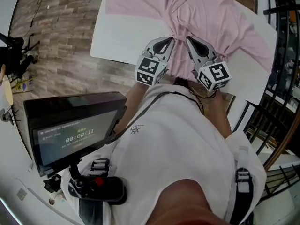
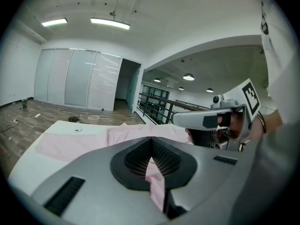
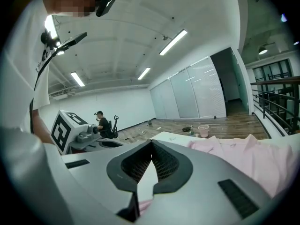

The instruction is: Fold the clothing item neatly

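A pale pink shirt (image 1: 206, 18) lies spread on a white table (image 1: 117, 36), its near hem bunched at the table's front edge. My left gripper (image 1: 168, 41) and right gripper (image 1: 190, 41) sit side by side at that hem, tips close together. In the left gripper view the jaws (image 2: 151, 142) are shut with a fold of pink cloth (image 2: 157, 182) pinched between them. The right gripper (image 3: 151, 144) is likewise shut, a strip of the shirt (image 3: 143, 182) caught in its pads. The rest of the shirt (image 3: 243, 158) stretches away across the table.
A dark monitor (image 1: 70, 135) showing a timer stands at the lower left, over a wood-plank floor. A black railing (image 1: 281, 78) runs along the right past the table. A person (image 3: 101, 123) sits far off in the room.
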The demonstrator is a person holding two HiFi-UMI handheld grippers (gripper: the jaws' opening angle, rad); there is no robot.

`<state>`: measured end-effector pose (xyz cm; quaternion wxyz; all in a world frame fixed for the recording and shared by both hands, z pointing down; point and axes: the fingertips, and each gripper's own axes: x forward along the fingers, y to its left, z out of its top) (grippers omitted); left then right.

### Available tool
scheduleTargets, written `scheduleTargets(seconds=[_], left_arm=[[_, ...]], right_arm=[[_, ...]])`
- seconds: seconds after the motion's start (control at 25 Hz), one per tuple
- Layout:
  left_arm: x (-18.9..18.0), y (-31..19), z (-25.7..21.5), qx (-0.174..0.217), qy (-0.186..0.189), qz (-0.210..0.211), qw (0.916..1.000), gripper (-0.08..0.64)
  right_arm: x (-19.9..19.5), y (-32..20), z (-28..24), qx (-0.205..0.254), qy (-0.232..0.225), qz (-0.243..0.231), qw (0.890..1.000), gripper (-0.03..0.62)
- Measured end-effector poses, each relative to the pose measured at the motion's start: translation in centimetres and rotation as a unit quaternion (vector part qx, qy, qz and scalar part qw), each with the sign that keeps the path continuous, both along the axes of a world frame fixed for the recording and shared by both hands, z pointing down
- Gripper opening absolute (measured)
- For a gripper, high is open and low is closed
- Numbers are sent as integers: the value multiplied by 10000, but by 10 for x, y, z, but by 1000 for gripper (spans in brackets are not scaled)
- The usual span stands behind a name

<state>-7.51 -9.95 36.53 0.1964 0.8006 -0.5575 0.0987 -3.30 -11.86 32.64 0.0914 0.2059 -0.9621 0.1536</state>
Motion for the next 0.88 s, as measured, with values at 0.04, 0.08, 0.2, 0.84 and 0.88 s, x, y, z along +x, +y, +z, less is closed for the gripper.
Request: scheduleTargets(seconds=[0.04,0.08,0.2,0.84,0.88], left_arm=[[-9,1,0,12,16,98,9999,3],[-17,1,0,34,31,211,9998,3],[-45,5,1,96,83,515,9986,3],[-182,1,18,1,226,493,9985,3],[-186,0,19,-12,217,441,9988,3]], right_arm=[[-11,3,1,-12,13,93,10000,3],[-21,6,1,-27,14,195,9998,3],[-53,15,5,-90,70,464,9989,3],[-167,31,-2,-179,338,797,9961,3],[-166,31,-1,-185,337,791,9961,3]])
